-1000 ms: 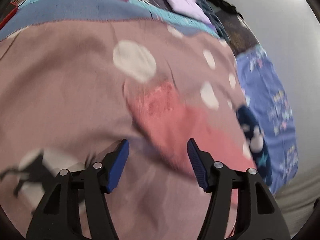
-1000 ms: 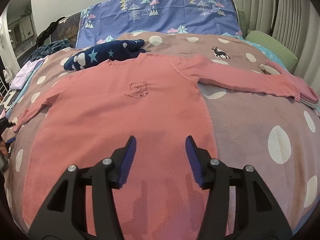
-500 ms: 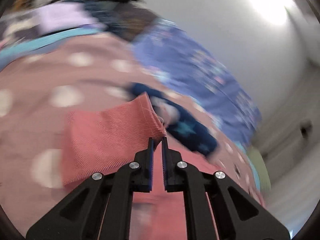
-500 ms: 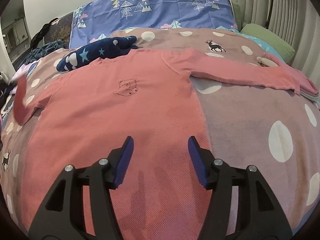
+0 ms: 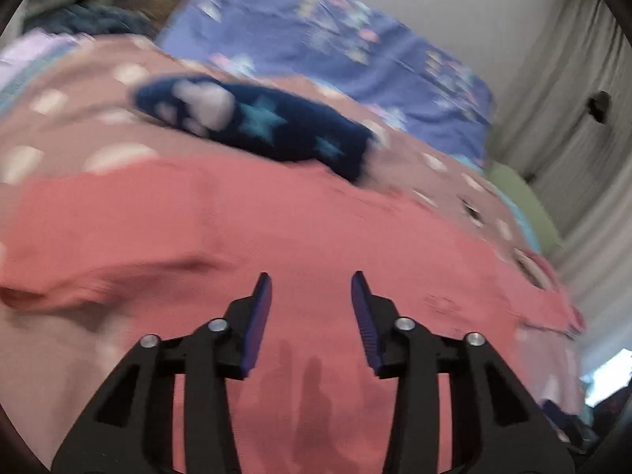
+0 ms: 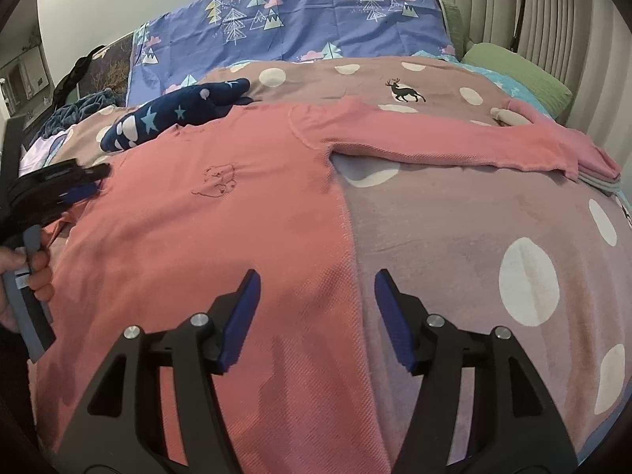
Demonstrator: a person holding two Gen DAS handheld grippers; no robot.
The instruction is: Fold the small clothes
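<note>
Beneath both grippers: pink long-sleeved top (image 6: 221, 237), laid flat, front up, on a mauve polka-dot blanket (image 6: 474, 229); small outline motif on the chest; one sleeve stretched out ahead and to the right of the right gripper (image 6: 316, 312), the other side bunched beside the left gripper (image 5: 311, 316). Containers: none seen. Left gripper: released, jaws apart, empty, low over the top's body, held by a hand (image 6: 37, 272) at its grey handle. Right gripper: released, jaws wide, empty, straddling the top's right edge near the hem. Beyond the top: navy star-print garment (image 6: 173, 118); blue tree-print pillow (image 6: 300, 19); green cushion (image 6: 517, 75).
</note>
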